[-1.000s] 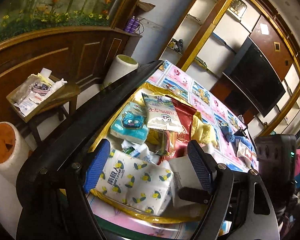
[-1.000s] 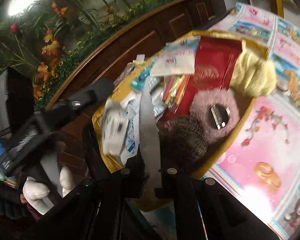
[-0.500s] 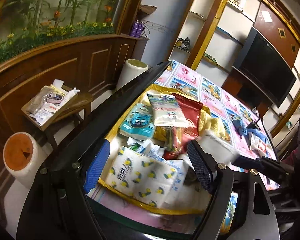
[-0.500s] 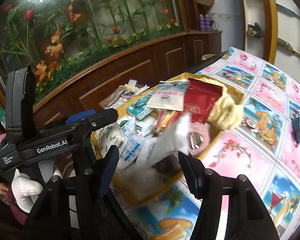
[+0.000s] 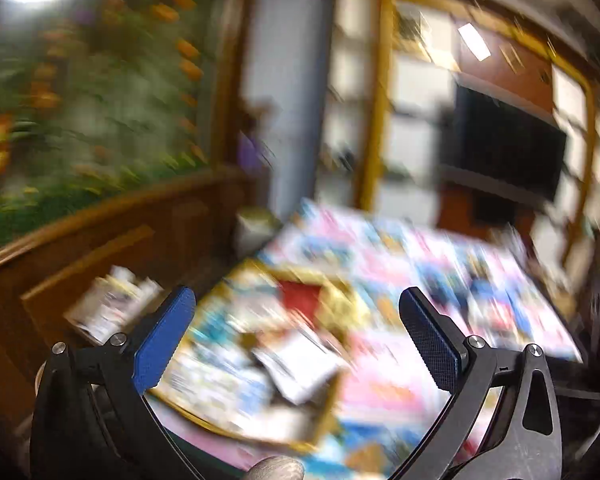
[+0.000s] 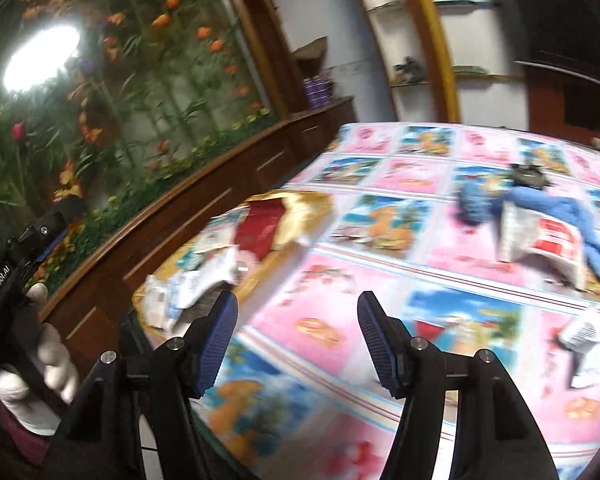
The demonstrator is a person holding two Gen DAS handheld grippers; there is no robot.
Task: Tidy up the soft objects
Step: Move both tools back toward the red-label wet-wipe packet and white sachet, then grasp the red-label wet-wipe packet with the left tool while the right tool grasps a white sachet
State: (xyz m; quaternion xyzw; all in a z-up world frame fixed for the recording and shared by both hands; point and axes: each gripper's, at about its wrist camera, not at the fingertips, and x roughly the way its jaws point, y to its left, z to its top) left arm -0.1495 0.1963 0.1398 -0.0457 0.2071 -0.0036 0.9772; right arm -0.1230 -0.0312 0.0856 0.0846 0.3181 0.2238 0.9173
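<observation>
A gold tray (image 6: pixel 312 204) full of soft packets, tissue packs and a red pouch (image 6: pixel 260 228) sits on the table's left side; it also shows, blurred, in the left wrist view (image 5: pixel 320 396). My left gripper (image 5: pixel 296 340) is open and empty, raised above the tray. My right gripper (image 6: pixel 296 340) is open and empty, above the picture-printed tablecloth (image 6: pixel 420 280) right of the tray. A blue cloth (image 6: pixel 556 208), a white and red packet (image 6: pixel 540 240) and a small white item (image 6: pixel 580 336) lie on the cloth at right.
A wooden cabinet with a flower mural (image 6: pixel 140 80) runs along the left. Shelves and a dark TV (image 5: pixel 504 144) stand behind the table. A small side table with clutter (image 5: pixel 108 304) is left of the tray. A gloved hand (image 6: pixel 32 360) holds the left gripper.
The right gripper opened and let a white packet drop on the tray, then swung right over the tablecloth. The left gripper lifted back from the tray, its view now motion-blurred.
</observation>
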